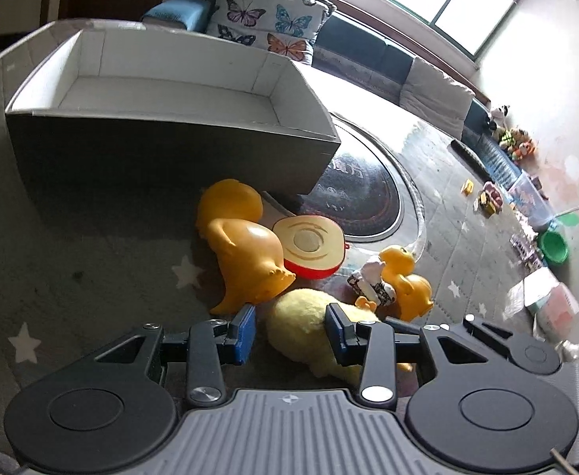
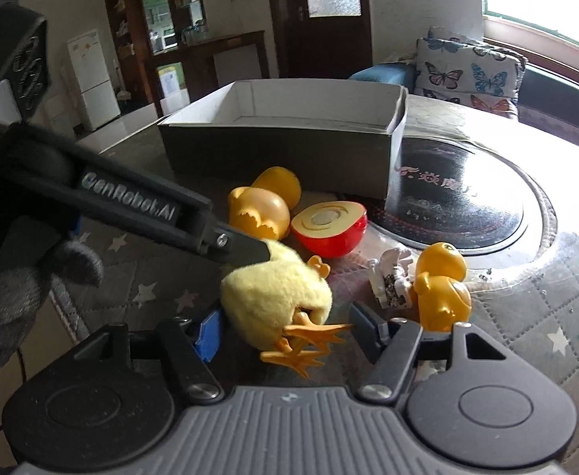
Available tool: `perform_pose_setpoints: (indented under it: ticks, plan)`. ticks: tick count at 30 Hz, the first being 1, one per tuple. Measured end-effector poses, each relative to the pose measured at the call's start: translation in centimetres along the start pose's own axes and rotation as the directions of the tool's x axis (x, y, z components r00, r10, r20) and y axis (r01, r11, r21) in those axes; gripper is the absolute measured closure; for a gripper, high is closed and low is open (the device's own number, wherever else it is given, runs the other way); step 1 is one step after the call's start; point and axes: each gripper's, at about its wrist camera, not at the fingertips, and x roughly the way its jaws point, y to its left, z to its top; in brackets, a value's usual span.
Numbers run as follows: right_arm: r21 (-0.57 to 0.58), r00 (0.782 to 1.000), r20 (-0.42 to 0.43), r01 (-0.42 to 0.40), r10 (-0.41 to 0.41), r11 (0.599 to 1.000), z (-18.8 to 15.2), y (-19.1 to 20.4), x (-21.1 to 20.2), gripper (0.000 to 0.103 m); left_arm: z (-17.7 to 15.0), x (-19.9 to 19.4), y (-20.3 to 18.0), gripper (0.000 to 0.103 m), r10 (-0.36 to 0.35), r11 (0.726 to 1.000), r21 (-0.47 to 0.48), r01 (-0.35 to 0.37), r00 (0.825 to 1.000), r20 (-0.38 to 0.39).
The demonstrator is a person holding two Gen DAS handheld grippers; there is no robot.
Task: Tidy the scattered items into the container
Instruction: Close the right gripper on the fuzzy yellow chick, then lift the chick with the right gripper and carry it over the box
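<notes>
Seemingly fuzzy yellow plush duck (image 2: 273, 297)

Star-print table cover (image 1: 91, 261), box (image 1: 162, 158), 2 rubber ducks (image 1: 250, 261), plush duck (image 1: 301, 328), apple half (image 1: 313, 245)

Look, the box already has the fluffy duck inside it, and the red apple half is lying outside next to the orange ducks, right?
Not quite. The box is empty in both views. The fluffy duck lies outside it, between the right gripper fingers in the right wrist view. The apple half is outside by the orange ducks.
</notes>
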Motion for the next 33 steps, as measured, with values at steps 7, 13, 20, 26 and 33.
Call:
perform_pose_setpoints:
  ticks: [7,13,20,26,33]
  plan:
    - [-0.003,1.0,-0.007,0.001,-0.001,1.0,0.1,0.1,-0.1,0.037,5.7,4.1,-3.5,0.061,-0.013,1.0,0.004,0.013,1.0,-0.012]
    - [-0.02,1.0,0.007,0.018,-0.018,1.0,0.7,0.2,-0.2,0.033,10.0,6.6,-3.5,0.061,-0.014,1.0,0.026,0.015,1.0,-0.016]
    - [-0.023,1.0,-0.007,0.001,-0.001,1.0,1.2,0.5,0.9,0.038,14.0,8.6,-1.0,0.061,-0.017,1.0,0.023,0.017,1.0,-0.021]
    - [-0.013,1.0,-0.015,-0.016,0.016,1.0,1.0,0.3,0.8,0.048,18.3,12.0,0.9,0.061,-0.057,0.998,0.003,0.057,0.998,-0.029]
    - [0.026,1.0,-0.016,-0.008,0.008,1.0,0.5,-0.4,0.7,0.05,22.3,15.9,2.2,0.061,-0.12,0.993,-0.014,0.12,0.992,-0.038]
